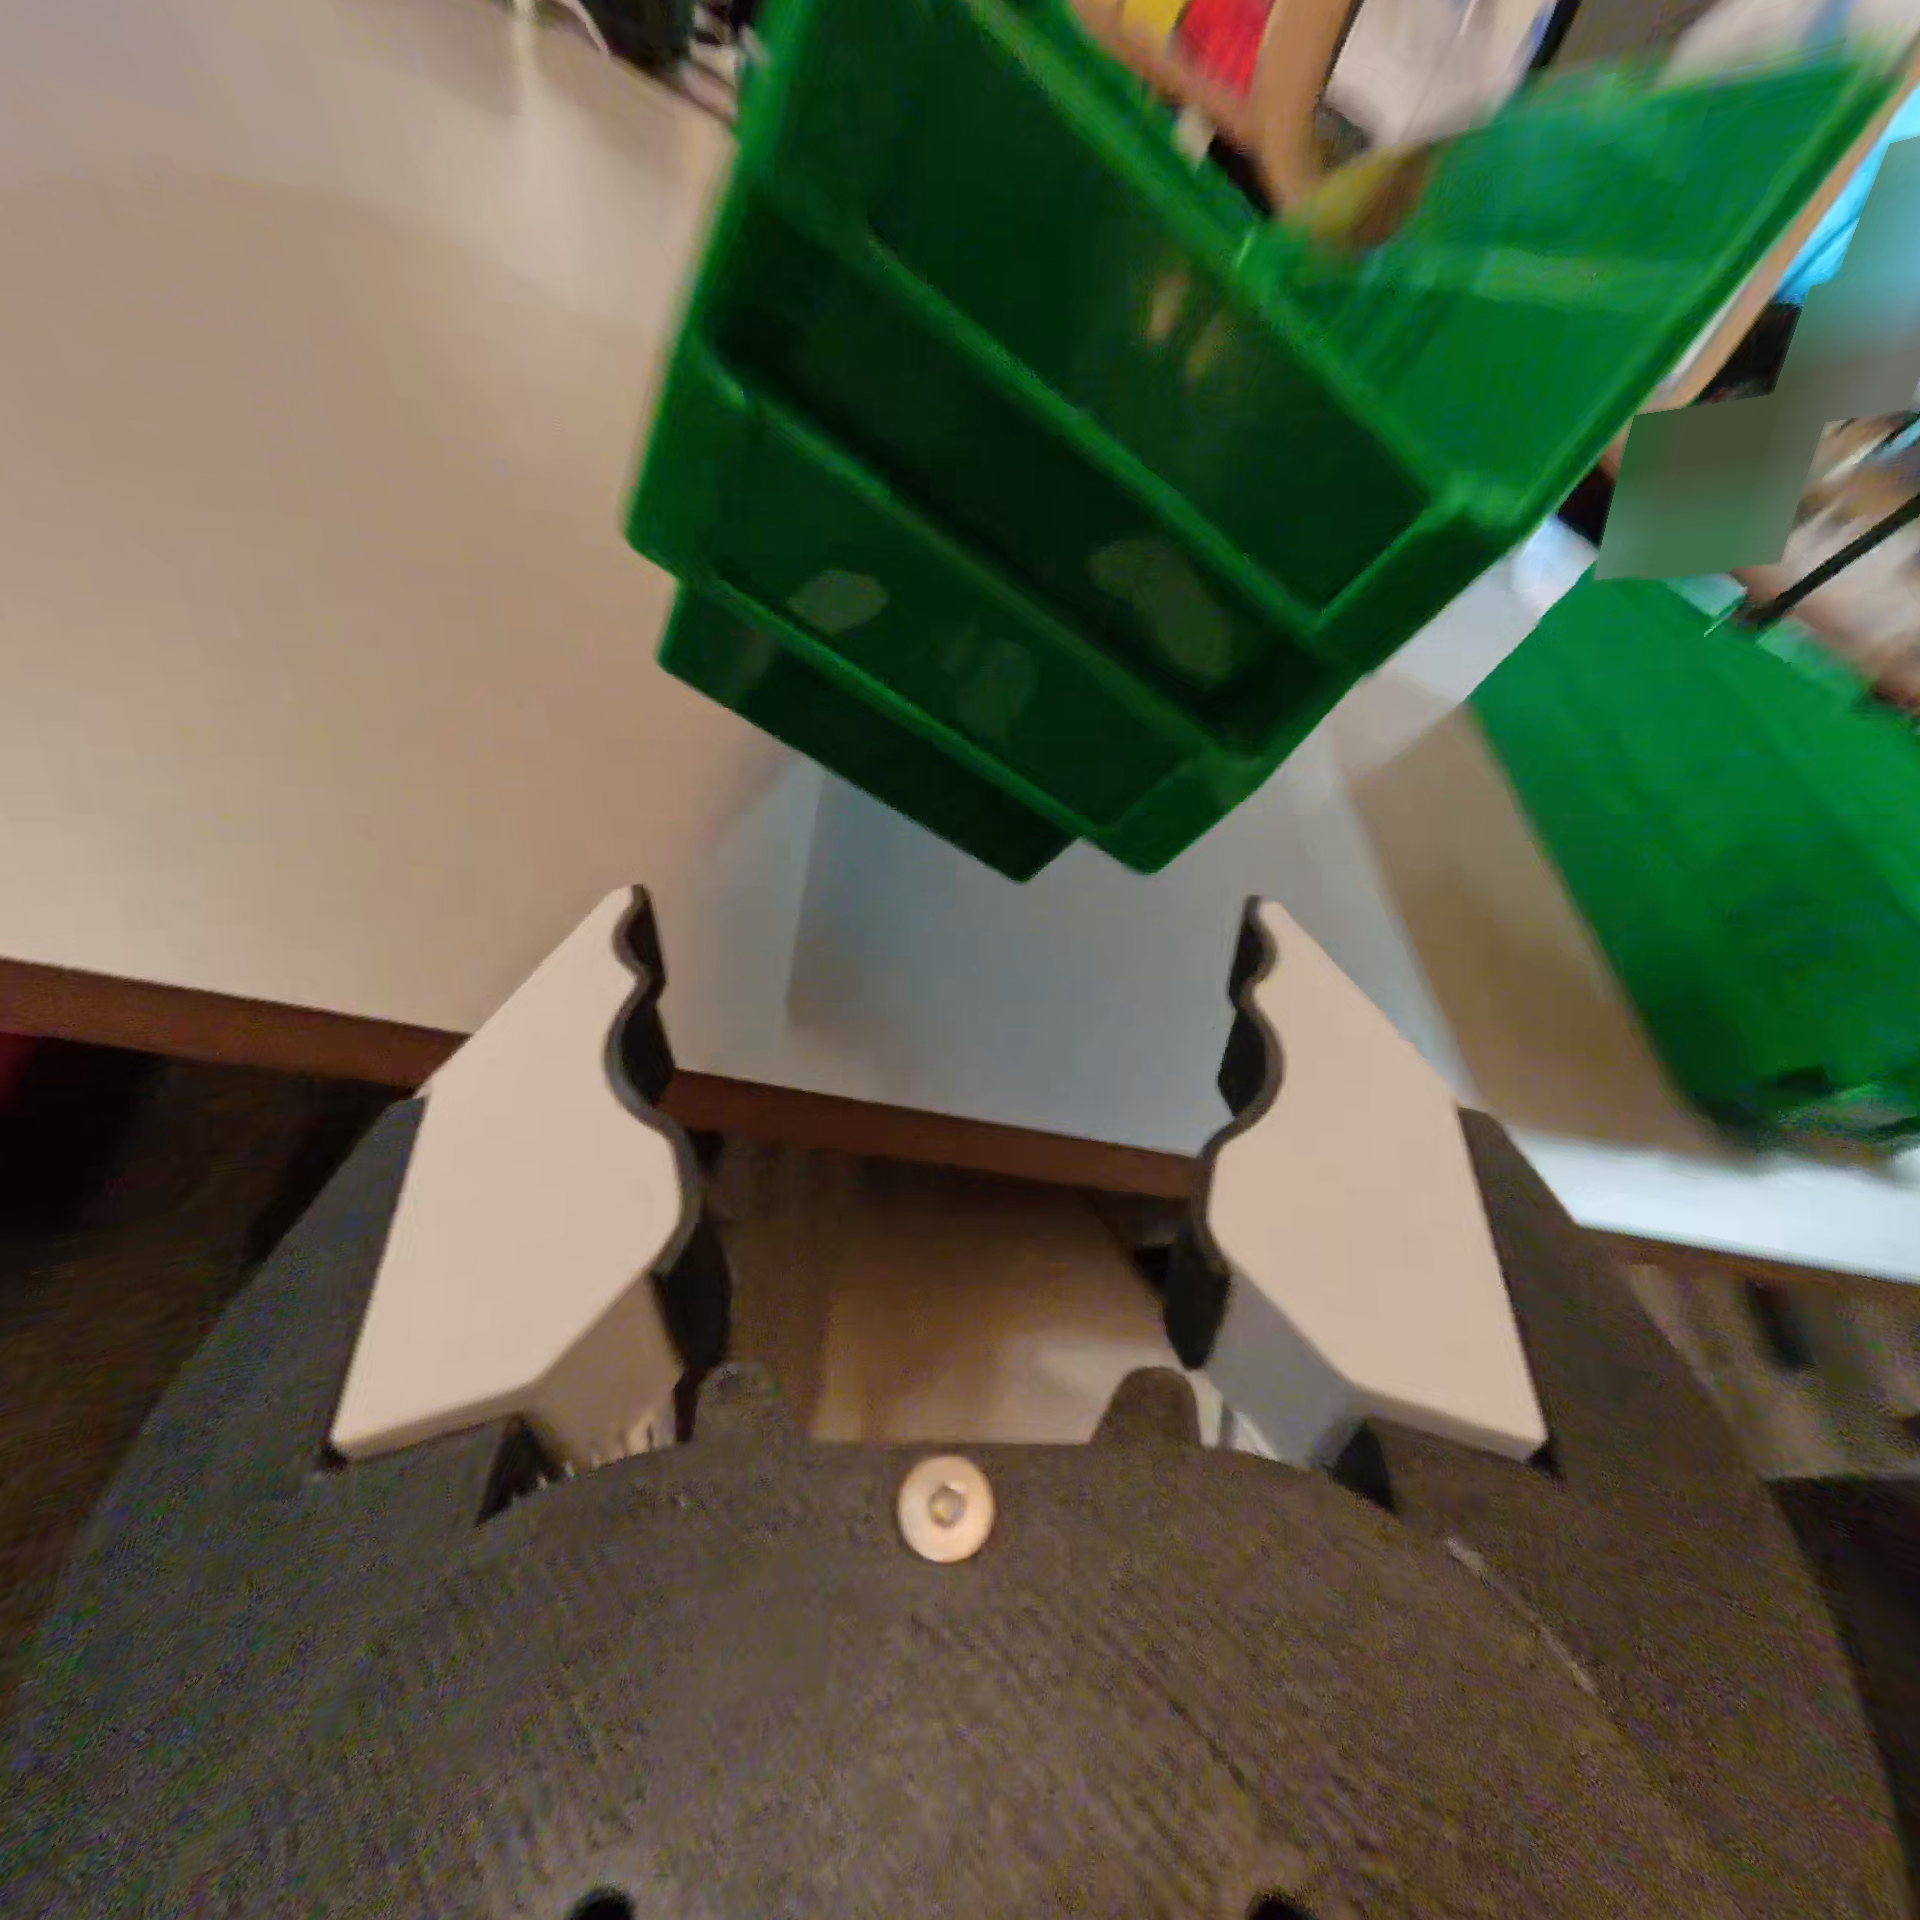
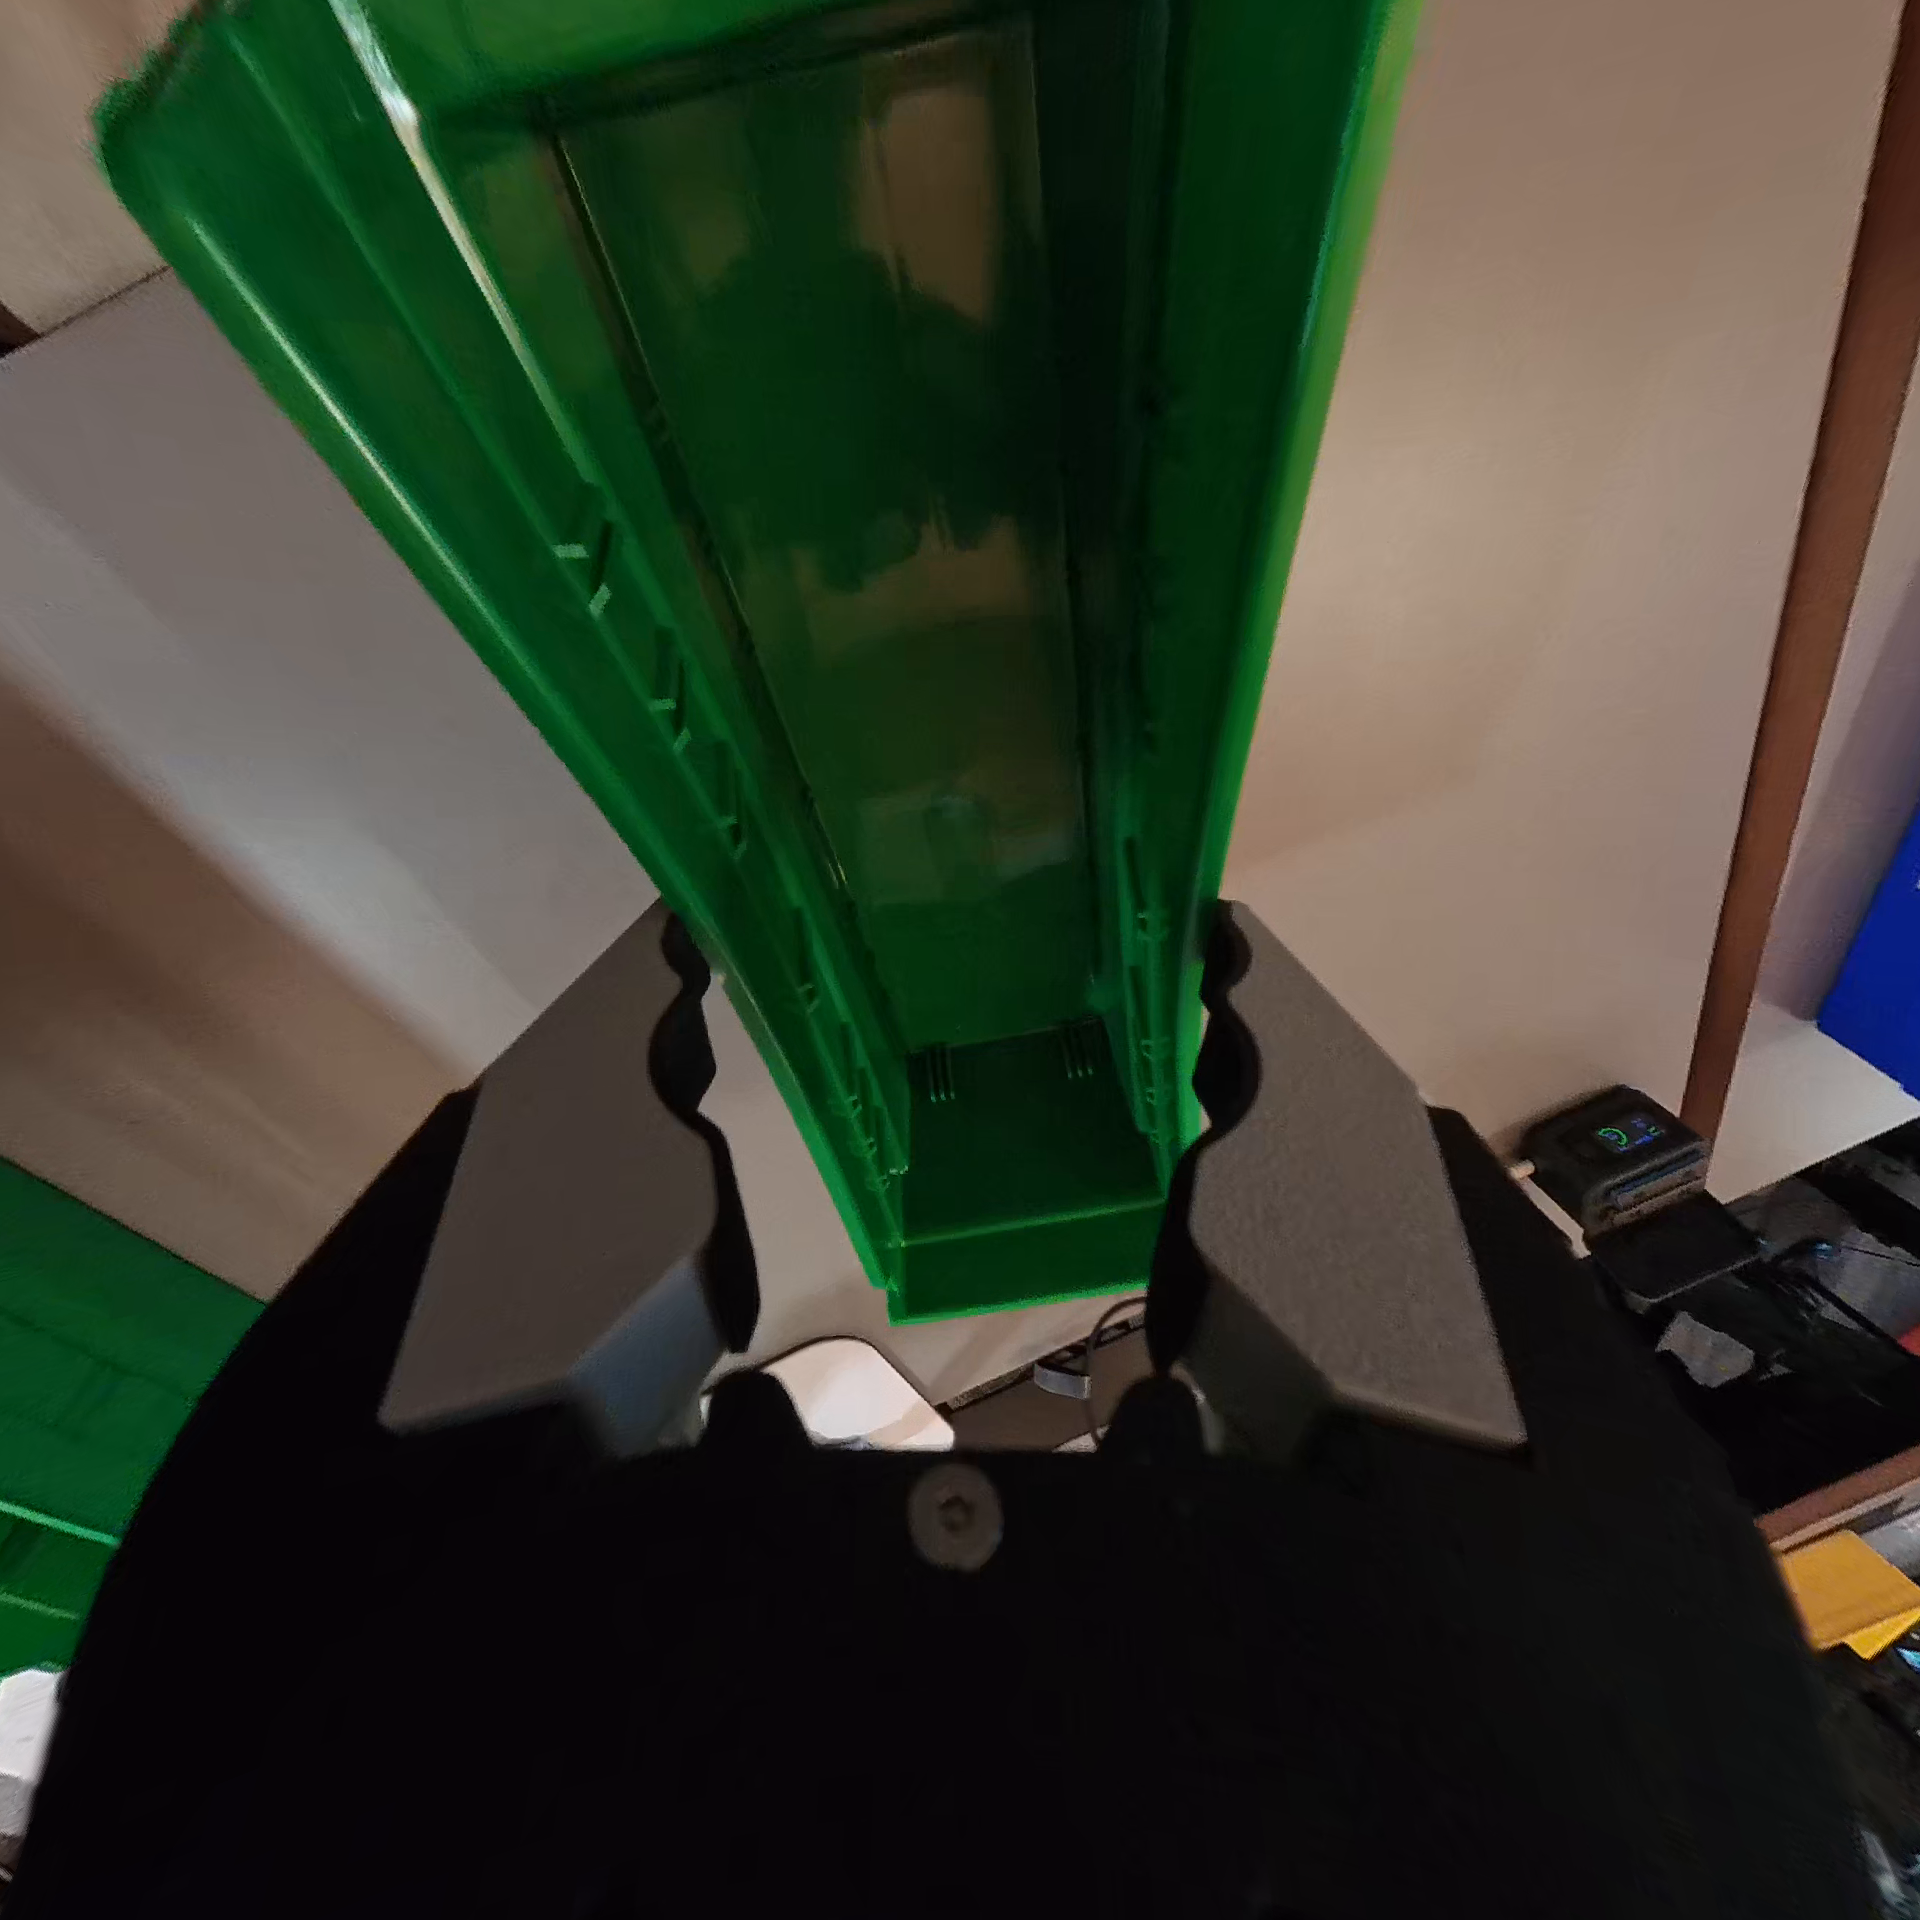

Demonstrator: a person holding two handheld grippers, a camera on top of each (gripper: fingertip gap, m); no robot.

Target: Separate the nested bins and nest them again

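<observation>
A stack of green nested bins [image 1: 1039, 468] hangs tilted above the pale table [image 1: 312, 520], its stepped ends pointing toward my left gripper. My left gripper [image 1: 945, 914], with white fingers, is open and empty, just below and short of the stack, over the table's front edge. In the right wrist view the green bins [image 2: 883, 623] run lengthwise away from me. My right gripper [image 2: 951, 935], with dark fingers, is closed on the near end, one finger against each side rim. Another green bin [image 1: 1714, 883] lies on the table to the right and shows blurred in the right wrist view [image 2: 94, 1351].
The table's brown front edge [image 1: 312, 1018] runs just under my left fingers. In the right wrist view a small device with a lit screen [image 2: 1616, 1143], a blue object [image 2: 1870, 987] and a yellow item [image 2: 1849, 1600] clutter the right side past the table's brown edge [image 2: 1818, 623].
</observation>
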